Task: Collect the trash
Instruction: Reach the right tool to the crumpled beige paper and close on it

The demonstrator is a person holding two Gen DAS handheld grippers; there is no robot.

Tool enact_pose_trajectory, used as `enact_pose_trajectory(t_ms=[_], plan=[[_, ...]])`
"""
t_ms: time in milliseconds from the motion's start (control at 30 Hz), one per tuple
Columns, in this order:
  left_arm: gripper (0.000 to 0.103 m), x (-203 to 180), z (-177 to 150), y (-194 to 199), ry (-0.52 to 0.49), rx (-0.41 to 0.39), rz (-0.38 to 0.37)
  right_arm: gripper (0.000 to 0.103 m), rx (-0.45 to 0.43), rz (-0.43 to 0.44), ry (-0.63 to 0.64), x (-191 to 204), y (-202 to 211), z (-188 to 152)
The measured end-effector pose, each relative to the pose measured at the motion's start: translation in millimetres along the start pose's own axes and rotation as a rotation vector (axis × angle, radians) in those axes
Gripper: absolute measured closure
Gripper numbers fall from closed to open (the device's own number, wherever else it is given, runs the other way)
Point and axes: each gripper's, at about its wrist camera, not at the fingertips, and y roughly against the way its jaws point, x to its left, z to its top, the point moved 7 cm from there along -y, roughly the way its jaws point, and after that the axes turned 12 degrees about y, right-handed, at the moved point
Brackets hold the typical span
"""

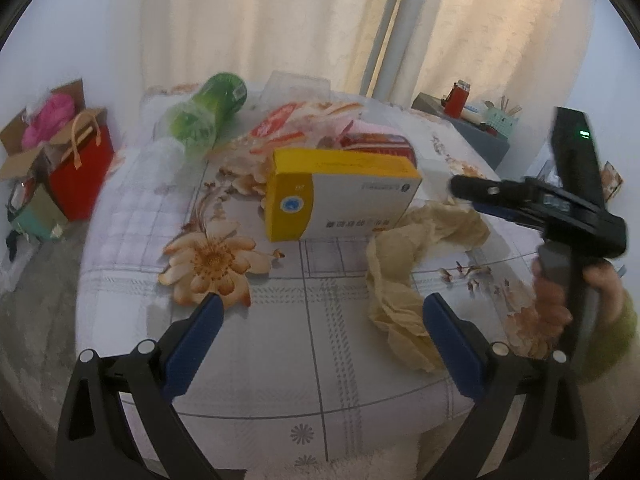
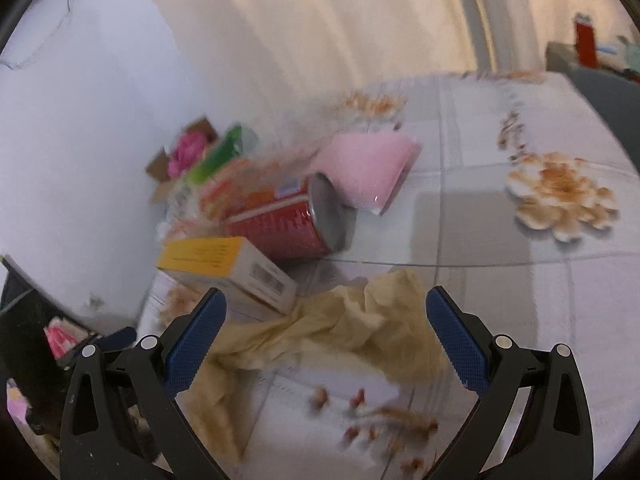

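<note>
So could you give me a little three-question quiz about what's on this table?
1. True or false: the red can stands upright.
2. Which lies nearest the right gripper: A) green bottle, B) crumpled tan paper, C) pink pack?
3. Fill in: the yellow-and-white box lies ___ the can, seen from the left wrist.

Key: 1 false, it lies on its side. 2 B. 3 in front of.
</note>
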Motion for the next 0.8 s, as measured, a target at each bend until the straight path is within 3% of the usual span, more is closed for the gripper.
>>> enact_pose_trajectory(t_ms=[100, 167, 333, 567, 700, 800], plan=[[0.005, 8.9, -0.7, -5.7, 0.02, 0.014, 0.008, 0.007, 0.062, 0.063, 0.045, 15.0, -13.2, -5.4], [0.005, 16.9, 0.2, -7.6, 0.039, 0.015, 0.009, 0.007, 0.087, 0.054, 0.117, 29.8, -13.7, -11.2], [0.005, 35.2, 3.0, -11.6, 0.075, 0.021, 0.022, 0.007, 0.147, -0.025, 0.302, 63.2, -13.2, -28.8], [0.005, 49.2, 3.0, -11.1, 0.107, 0.017, 0.026, 0.007, 0.199, -0.178, 0.523, 77.1, -40.3, -39.1], [0.005, 51.8, 4.0, -6.5, 0.107, 0.0, 0.032, 0.01, 0.219, -0.158, 0.474, 64.5, -46.8, -36.0], [0.005, 53.5, 6.9, -2.4, 0.104, -0.018, 0.036, 0.029, 0.202, -0.172, 0.403, 49.4, -44.8, -28.8]])
